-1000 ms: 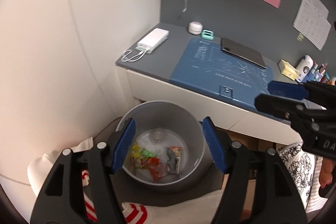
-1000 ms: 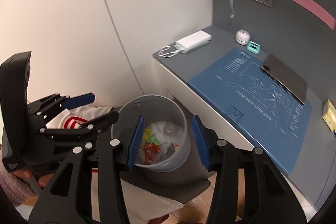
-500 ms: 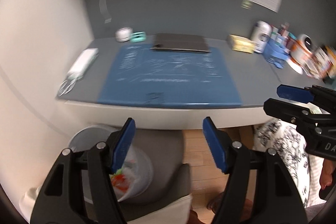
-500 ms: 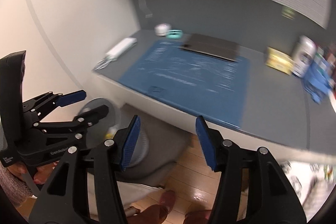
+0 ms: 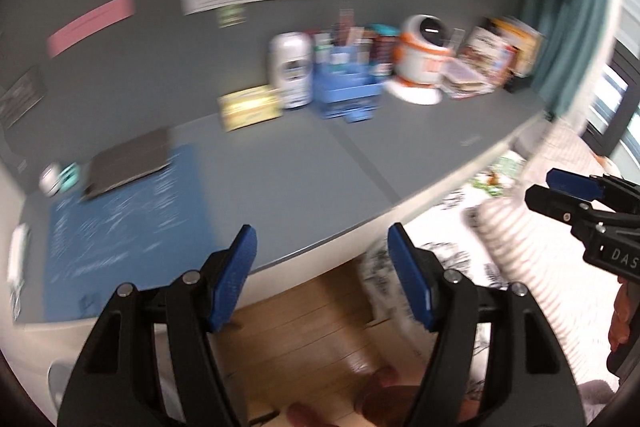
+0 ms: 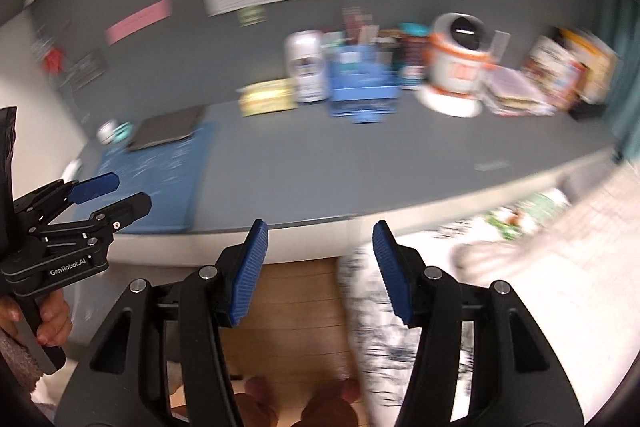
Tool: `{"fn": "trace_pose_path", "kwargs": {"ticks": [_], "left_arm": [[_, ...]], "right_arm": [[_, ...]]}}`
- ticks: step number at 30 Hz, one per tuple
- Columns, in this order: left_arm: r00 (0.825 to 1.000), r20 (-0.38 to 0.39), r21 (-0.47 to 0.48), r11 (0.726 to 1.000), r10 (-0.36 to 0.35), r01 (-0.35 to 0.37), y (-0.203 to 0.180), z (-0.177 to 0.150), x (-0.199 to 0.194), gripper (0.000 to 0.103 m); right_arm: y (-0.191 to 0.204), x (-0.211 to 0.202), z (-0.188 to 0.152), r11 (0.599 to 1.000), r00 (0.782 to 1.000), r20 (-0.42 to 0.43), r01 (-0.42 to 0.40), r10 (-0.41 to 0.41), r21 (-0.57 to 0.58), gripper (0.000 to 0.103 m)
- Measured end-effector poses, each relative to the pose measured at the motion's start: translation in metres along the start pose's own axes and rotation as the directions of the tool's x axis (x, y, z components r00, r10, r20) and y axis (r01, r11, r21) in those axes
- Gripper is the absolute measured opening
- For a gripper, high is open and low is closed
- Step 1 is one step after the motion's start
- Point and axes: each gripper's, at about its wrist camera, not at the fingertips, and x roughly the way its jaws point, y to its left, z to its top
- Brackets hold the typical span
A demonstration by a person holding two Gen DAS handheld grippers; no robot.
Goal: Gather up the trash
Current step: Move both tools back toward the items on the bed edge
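My left gripper (image 5: 322, 255) is open and empty, held above the grey desk's front edge (image 5: 320, 247). My right gripper (image 6: 320, 251) is open and empty too, over the same edge. Each shows in the other's view: the right gripper (image 5: 560, 191) at the far right, the left gripper (image 6: 108, 193) at the far left. A green and white wrapper (image 6: 524, 213) lies on the patterned bedding right of the desk; it also shows in the left wrist view (image 5: 494, 177). Only a sliver of the grey bin (image 5: 60, 375) shows at lower left. Both views are motion blurred.
The desk holds a blue mat (image 5: 120, 211), a dark tablet (image 5: 128, 163), a yellow box (image 5: 250, 107), a white bottle (image 5: 292, 71), a blue organiser (image 5: 346, 87), a white and orange robot figure (image 5: 420, 59) and books (image 5: 492, 55). Wooden floor (image 5: 300, 315) lies below.
Both grippers have swung right and up, away from the trash bin, across the desk toward the bedding. The bin with its wrappers has left the middle of both views. Both stay open.
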Motion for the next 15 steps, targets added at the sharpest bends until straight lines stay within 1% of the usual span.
{"fn": "trace_pose_path", "kwargs": {"ticks": [1, 4, 8, 12, 15], "left_arm": [[1.000, 0.002, 0.019, 1.000, -0.017, 0.017, -0.013, 0.006, 0.006, 0.068], [0.997, 0.000, 0.074, 0.994, -0.080, 0.080, -0.056, 0.022, 0.024, 0.068], [0.989, -0.017, 0.151, 0.977, -0.148, 0.149, -0.107, 0.038, 0.045, 0.068], [0.976, -0.055, 0.222, 0.950, -0.211, 0.218, -0.146, 0.053, 0.067, 0.068], [0.965, -0.078, 0.282, 0.923, -0.249, 0.261, -0.170, 0.067, 0.087, 0.068]], "right_arm": [[-0.024, -0.005, -0.002, 0.999, 0.999, 0.009, 0.034, -0.034, 0.034, 0.053], [-0.072, -0.014, -0.007, 0.989, 0.994, 0.012, 0.102, -0.104, 0.103, 0.053], [-0.125, -0.022, -0.014, 0.967, 0.984, 0.004, 0.173, -0.177, 0.189, 0.053], [-0.168, -0.023, -0.017, 0.932, 0.971, -0.009, 0.231, -0.238, 0.278, 0.053], [-0.194, -0.017, -0.016, 0.900, 0.958, -0.024, 0.275, -0.284, 0.337, 0.053]]}}
